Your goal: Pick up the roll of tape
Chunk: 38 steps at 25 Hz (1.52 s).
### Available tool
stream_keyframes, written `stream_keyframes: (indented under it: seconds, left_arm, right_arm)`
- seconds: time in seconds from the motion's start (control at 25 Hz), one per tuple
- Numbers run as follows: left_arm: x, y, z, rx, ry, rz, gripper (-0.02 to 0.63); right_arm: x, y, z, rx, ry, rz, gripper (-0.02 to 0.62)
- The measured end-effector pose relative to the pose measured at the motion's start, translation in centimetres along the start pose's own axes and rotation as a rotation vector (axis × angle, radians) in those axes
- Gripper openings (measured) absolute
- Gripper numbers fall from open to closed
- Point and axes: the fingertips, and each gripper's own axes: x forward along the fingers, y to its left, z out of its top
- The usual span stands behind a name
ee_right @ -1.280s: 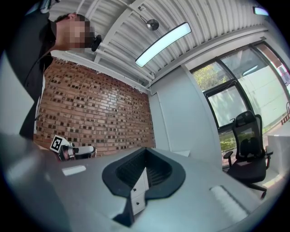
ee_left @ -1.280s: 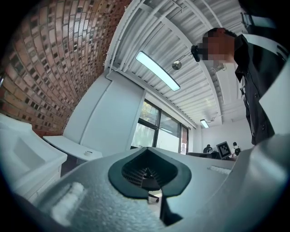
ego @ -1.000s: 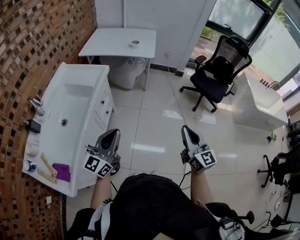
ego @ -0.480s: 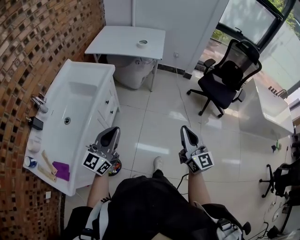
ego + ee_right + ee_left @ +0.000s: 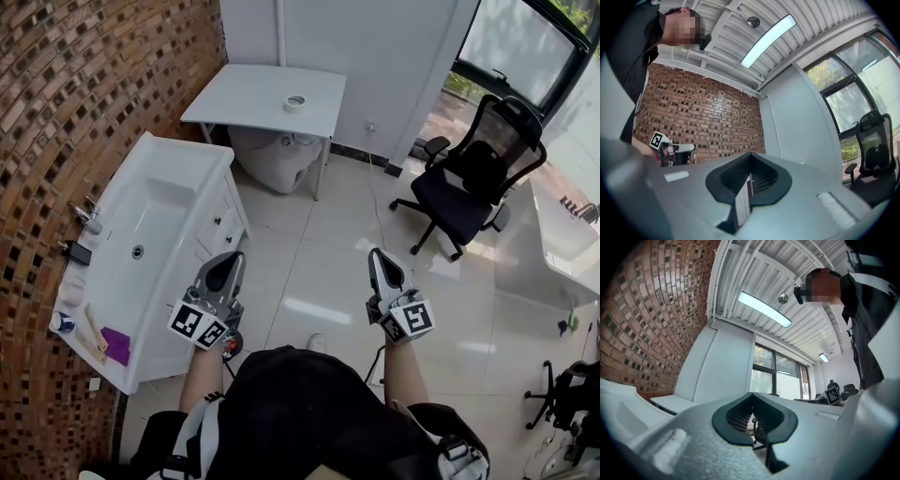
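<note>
White tape [image 5: 295, 101] lies flat on the table [image 5: 239, 98] at top centre, well apart from both tongs. Left tongs [image 5: 228, 261] and right tongs [image 5: 377, 258] are closed and empty, and point toward it. The left seems slightly nearer.

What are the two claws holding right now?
Nothing. The left claw and the right claw are both shut and empty. The roll of tape sits on the white table far ahead.
</note>
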Motion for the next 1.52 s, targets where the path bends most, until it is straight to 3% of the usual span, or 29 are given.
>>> stream_keyframes:
  seconds: [0.48,0.72,0.92,1.12,1.52]
  left_arm:
    - [7.7,-4.8,-3.2,-0.013,0.034,0.003,0.002]
    - [8.8,-5.4,-3.1,0.001,0.054,-0.009,0.002]
    - [9.4,-6.2,-5.1,-0.044,0.075,-0.027,0.002]
    - [10.4,-5.5,-6.6,-0.038,0.11,-0.048,0.002]
    - [13.2,0.6,-5.8,-0.049,0.046,-0.032,0.002]
  right_arm:
    - [-2.0,-8.4,-0.5,0.046,0.024,0.024,0.005]
    - [-1.9,-9.9,-1.4,0.079,0.008,0.005,0.005]
    - [-2.0,-9.8,-2.7,0.097,0.039,0.015,0.005]
    - [-1.0,-10.9,-2.9,0.074,0.066,-0.019,0.005]
    - [4.2,-12.3,-2.4,0.042,0.054,-0.05,0.005]
